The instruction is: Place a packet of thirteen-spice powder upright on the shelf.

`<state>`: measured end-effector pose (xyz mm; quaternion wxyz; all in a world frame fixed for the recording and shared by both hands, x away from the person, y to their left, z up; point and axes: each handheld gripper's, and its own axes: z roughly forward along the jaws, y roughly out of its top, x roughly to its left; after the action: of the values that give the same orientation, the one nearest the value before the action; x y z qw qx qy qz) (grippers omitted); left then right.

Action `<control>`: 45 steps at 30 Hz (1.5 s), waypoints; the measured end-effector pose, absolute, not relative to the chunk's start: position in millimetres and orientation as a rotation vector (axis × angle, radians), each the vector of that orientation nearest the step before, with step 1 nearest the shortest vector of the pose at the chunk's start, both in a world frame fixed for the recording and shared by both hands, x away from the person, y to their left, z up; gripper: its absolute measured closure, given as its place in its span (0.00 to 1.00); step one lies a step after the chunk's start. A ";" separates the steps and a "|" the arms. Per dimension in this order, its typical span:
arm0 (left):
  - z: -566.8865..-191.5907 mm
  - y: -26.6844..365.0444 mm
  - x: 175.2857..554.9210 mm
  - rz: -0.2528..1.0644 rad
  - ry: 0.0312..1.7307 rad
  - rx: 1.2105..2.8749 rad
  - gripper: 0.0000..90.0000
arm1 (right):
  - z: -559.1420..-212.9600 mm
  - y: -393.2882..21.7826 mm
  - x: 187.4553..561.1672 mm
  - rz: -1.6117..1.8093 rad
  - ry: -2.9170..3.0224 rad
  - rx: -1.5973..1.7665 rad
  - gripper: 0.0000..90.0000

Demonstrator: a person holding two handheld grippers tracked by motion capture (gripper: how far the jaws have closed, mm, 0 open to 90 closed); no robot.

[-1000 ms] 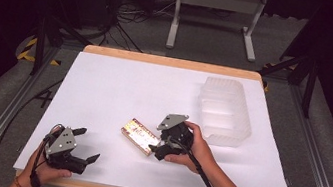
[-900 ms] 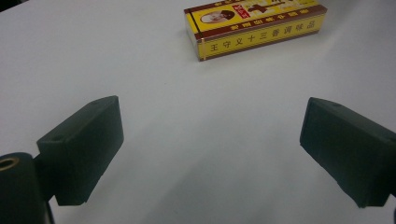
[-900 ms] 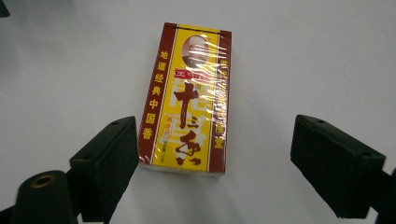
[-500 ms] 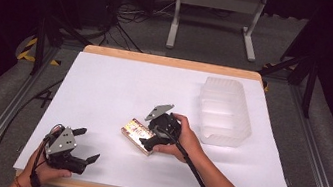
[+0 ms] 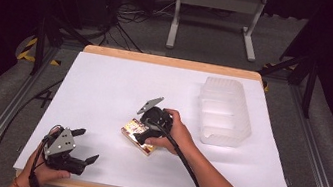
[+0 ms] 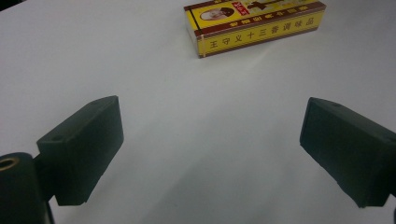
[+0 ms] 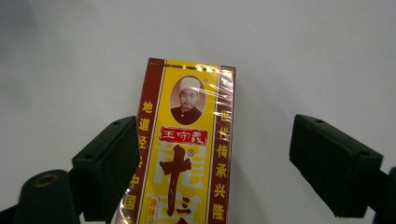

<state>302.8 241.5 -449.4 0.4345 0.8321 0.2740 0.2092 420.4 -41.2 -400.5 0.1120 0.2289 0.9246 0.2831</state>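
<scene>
Clear plastic tray (image 5: 245, 128) empty on table (image 5: 104, 89). Right gripper (image 7: 215, 172) jaws wide over seasoning box (image 7: 187, 154); left gripper (image 6: 210, 154) jaws wide.

Left gripper (image 5: 82, 147) held low at the near left table edge, its 2 jaws spread wide. Right gripper (image 5: 140, 132) at table centre, forearm angled in from below, jaws apart, apparently not clamping anything
</scene>
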 end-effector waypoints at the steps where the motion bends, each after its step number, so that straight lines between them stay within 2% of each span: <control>1: -449.4 242.3 301.8 0.521 0.682 2.071 0.08 | -400.6 -39.0 420.9 0.824 2.722 0.683 0.19; 29: -450.5 253.4 287.9 0.542 0.728 2.059 0.08 | -413.1 8.1 445.0 0.671 2.816 0.805 0.20; 34: -450.6 253.2 289.4 0.542 0.720 2.066 0.08 | -422.1 14.1 446.0 0.626 2.826 0.841 0.24; 35: -450.6 253.1 289.5 0.541 0.720 2.064 0.08 | -422.5 14.4 446.1 0.619 2.826 0.852 0.29; 37: -450.6 252.7 289.9 0.541 0.718 2.064 0.08 | -423.0 14.0 446.4 0.639 2.822 0.875 0.34; 45: -450.1 252.6 291.7 0.540 0.717 2.058 0.08 | -413.3 9.1 439.6 0.688 2.784 0.865 0.36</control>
<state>291.7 252.6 -450.1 0.4334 0.8261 0.2877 0.2167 439.6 9.1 -413.3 0.0728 0.2880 0.9270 0.2292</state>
